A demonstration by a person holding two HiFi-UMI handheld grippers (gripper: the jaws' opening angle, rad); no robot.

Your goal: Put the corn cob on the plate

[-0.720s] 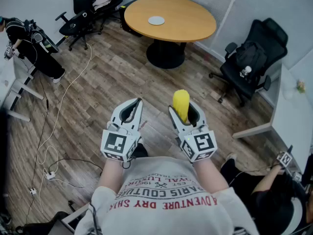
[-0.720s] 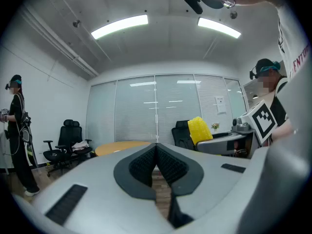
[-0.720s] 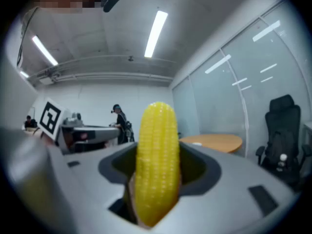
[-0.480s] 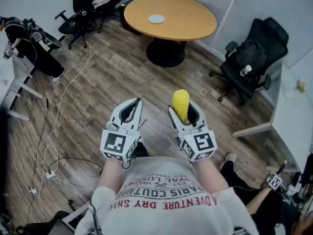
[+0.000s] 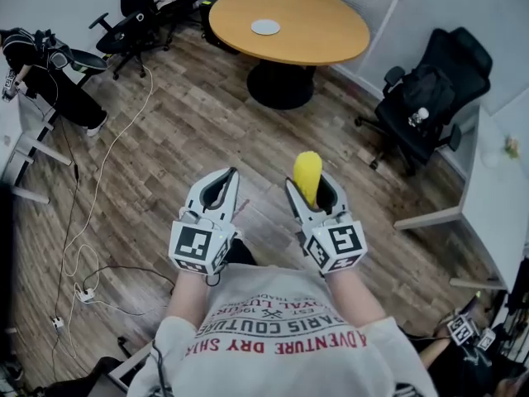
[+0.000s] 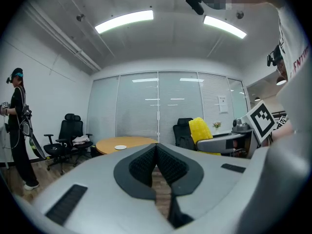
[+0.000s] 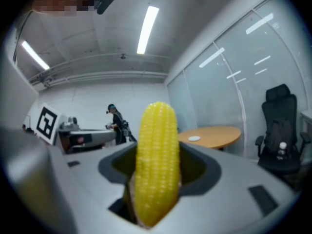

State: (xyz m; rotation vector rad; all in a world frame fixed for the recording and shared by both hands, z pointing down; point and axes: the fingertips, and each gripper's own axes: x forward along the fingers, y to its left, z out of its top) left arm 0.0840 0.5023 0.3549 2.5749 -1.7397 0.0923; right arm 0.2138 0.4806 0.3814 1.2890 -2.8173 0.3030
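Note:
A yellow corn cob (image 5: 307, 176) stands upright between the jaws of my right gripper (image 5: 312, 190), which is shut on it; in the right gripper view the corn cob (image 7: 156, 160) fills the middle between the jaws. My left gripper (image 5: 221, 185) is held level beside it, shut with nothing in it, its pads (image 6: 156, 165) meeting at the tip. A small white plate (image 5: 265, 27) lies on the round wooden table (image 5: 318, 35) far ahead across the room. From the left gripper view the plate (image 6: 120, 147) and the corn cob (image 6: 200, 130) both show.
Black office chairs stand at the right (image 5: 426, 106) and back left (image 5: 140, 15) of the table. A person in black (image 5: 45, 77) stands at the left. White cables (image 5: 99, 197) trail over the wooden floor. A white desk edge (image 5: 496, 197) runs along the right.
The view has shifted slightly; both grippers keep their place in front of my chest, the corn still held in the right one.

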